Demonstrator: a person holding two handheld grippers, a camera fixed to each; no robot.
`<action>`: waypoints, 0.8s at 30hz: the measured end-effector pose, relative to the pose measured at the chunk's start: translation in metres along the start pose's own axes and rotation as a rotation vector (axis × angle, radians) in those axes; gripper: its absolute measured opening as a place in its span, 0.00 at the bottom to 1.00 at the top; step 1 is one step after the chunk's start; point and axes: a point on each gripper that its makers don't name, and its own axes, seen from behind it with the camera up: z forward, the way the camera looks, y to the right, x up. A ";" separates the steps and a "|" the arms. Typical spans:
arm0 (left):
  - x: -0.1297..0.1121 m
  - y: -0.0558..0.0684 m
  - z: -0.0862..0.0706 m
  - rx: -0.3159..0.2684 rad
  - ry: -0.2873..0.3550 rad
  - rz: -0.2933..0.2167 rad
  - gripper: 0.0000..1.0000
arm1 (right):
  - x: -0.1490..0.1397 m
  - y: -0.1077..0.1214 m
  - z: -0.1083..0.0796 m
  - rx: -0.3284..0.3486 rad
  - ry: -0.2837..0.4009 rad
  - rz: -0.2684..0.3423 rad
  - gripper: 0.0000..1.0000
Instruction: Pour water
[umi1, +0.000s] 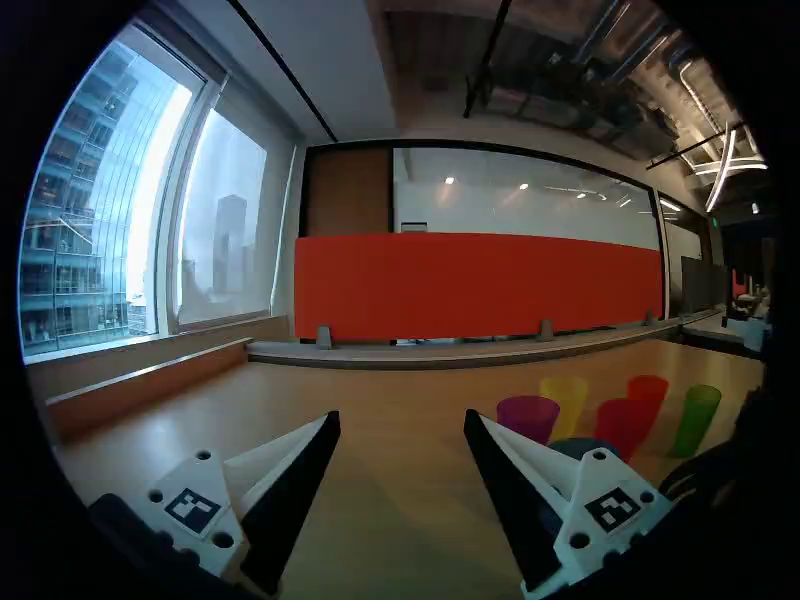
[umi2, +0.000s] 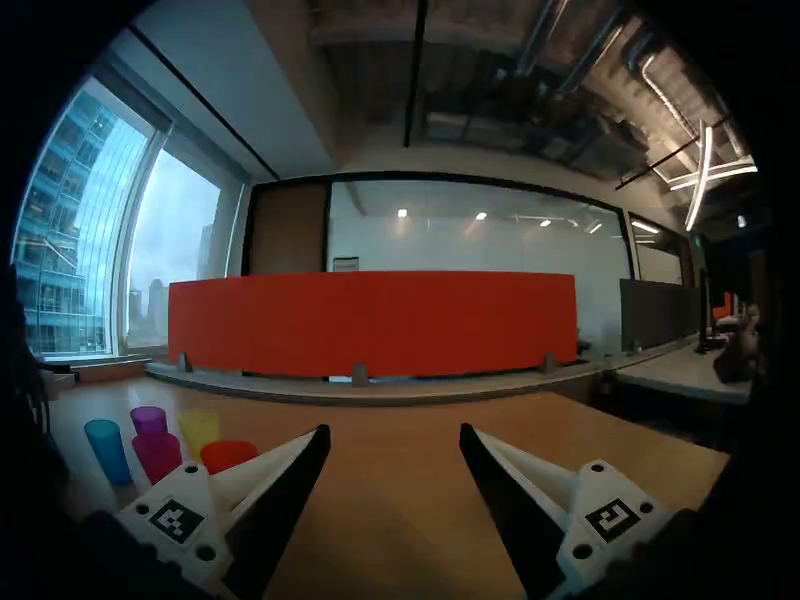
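Note:
In the left gripper view my left gripper (umi1: 402, 428) is open above the wooden table (umi1: 400, 400), nothing between its fingers. To its right stand coloured plastic cups: a purple cup (umi1: 528, 417), a yellow cup (umi1: 565, 397), two red cups (umi1: 626, 425) and a green cup (umi1: 696, 418); a dark blue object (umi1: 580, 447) lies partly behind the right finger. In the right gripper view my right gripper (umi2: 393, 438) is open and holds nothing. At its left stand a blue cup (umi2: 107, 450), two purple cups (umi2: 157, 452), a yellow cup (umi2: 199, 428) and a red cup (umi2: 227, 454).
A red divider panel (umi1: 480, 285) runs along the table's far edge, with a glass wall behind it. Large windows (umi1: 100, 230) are at the left. Another desk (umi2: 680, 375) with dark items stands at the right.

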 end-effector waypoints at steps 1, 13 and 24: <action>0.000 0.000 0.000 0.000 0.000 0.000 0.92 | -0.001 0.000 0.000 -0.001 -0.001 0.001 1.00; 0.000 0.000 -0.001 0.000 0.000 0.000 0.92 | -0.011 0.001 0.003 -0.007 -0.015 0.014 1.00; -0.001 0.001 -0.001 0.000 0.000 0.000 0.92 | -0.018 0.002 0.003 -0.006 -0.037 0.007 1.00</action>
